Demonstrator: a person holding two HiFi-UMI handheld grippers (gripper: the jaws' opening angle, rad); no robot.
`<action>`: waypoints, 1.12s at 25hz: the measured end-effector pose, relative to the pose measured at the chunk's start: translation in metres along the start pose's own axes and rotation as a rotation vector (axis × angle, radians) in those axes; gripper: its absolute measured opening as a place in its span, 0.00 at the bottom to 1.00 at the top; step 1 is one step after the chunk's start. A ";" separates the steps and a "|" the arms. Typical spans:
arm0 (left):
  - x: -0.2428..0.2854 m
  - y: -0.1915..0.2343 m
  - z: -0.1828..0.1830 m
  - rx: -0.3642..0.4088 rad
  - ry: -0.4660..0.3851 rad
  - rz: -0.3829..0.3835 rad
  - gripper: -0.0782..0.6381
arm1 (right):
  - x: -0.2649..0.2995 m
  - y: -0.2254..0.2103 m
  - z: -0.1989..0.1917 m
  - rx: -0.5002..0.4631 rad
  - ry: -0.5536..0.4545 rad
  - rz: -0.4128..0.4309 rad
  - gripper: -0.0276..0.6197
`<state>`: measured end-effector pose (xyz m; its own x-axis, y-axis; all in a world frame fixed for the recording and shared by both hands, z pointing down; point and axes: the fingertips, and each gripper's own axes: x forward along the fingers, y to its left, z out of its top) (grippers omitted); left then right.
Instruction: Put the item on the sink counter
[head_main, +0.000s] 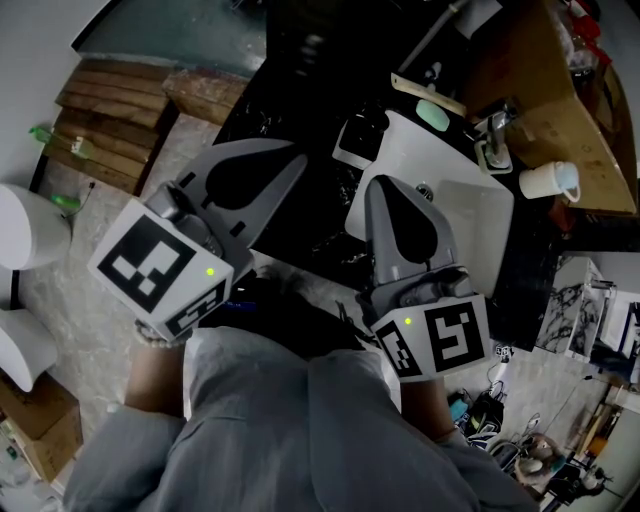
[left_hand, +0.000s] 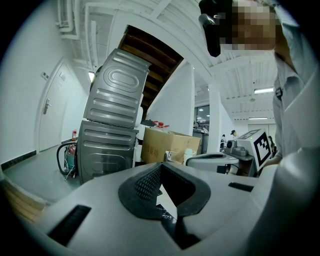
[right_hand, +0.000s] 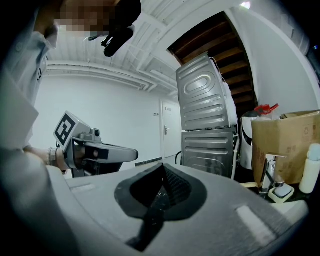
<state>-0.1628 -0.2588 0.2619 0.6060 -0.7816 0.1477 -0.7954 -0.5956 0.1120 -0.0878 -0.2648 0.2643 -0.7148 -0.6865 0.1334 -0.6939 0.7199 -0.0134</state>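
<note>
Both tongs are hovering side by side at the sink, and neither one is carrying a thing. The left gripper (head_main: 293, 166) is pointing out over a dark glossy surface (head_main: 290, 90). Its two grey jaws are meeting tip to tip with nothing between them. The right gripper (head_main: 384, 190) is sitting just beside it, and in the head view its tip is showing against the left edge of the white rectangular basin (head_main: 480, 225). Those jaws are pressed together and empty too.

As for the item, I cannot tell which one is meant. A pale green bar of soap (head_main: 432, 113) is lying just beyond the basin's far corner. A white mug (head_main: 548, 180) is standing on the brown wooden counter (head_main: 560, 110), near the chrome tap (head_main: 495, 130). Both are lying well apart from either gripper's tips.

Looking along the left jaws, two ribbed grey metal casings (left_hand: 112, 130) are standing stacked one on the other. A brown cardboard box (left_hand: 170, 145) is showing just to their right. The person's grey sleeves (head_main: 300, 430) are filling the bottom of the head view, behind both marker cubes.
</note>
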 end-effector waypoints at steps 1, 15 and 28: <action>0.000 0.000 0.000 0.000 0.000 -0.001 0.12 | 0.000 0.000 0.000 -0.001 0.001 0.002 0.04; 0.000 -0.001 -0.002 -0.008 -0.002 -0.005 0.12 | 0.001 0.003 -0.002 -0.004 0.010 0.008 0.04; -0.002 0.001 -0.003 -0.014 0.002 -0.008 0.12 | 0.003 0.008 -0.003 -0.013 0.015 0.023 0.04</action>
<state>-0.1647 -0.2567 0.2647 0.6121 -0.7766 0.1491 -0.7907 -0.5988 0.1274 -0.0950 -0.2607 0.2678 -0.7292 -0.6680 0.1483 -0.6759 0.7370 -0.0038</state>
